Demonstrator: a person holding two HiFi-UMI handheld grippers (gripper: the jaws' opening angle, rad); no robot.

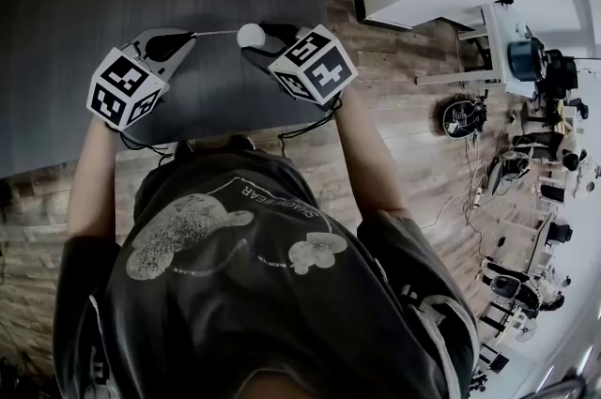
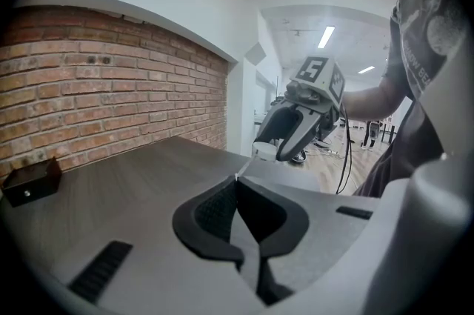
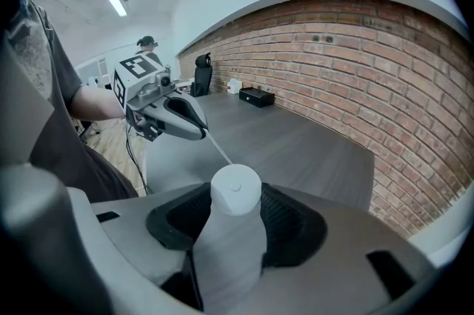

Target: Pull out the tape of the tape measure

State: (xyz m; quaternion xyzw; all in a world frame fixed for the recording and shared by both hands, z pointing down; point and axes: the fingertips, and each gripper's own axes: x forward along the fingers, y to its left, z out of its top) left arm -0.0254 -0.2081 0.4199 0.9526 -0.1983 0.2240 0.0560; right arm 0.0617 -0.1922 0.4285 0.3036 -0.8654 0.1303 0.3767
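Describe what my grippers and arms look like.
The left gripper and right gripper have pale grey bodies, black ribbed pads and a black-and-white marker cube each. Black cables trail from them. Dark printed short-sleeved T-shirt; forearms bare.

Person's dark shirt [image 1: 282, 294]: curved white lettering [image 1: 282, 203] beside a pale graphic, seen upside down in the head view, reads roughly "SPACE BEAR".
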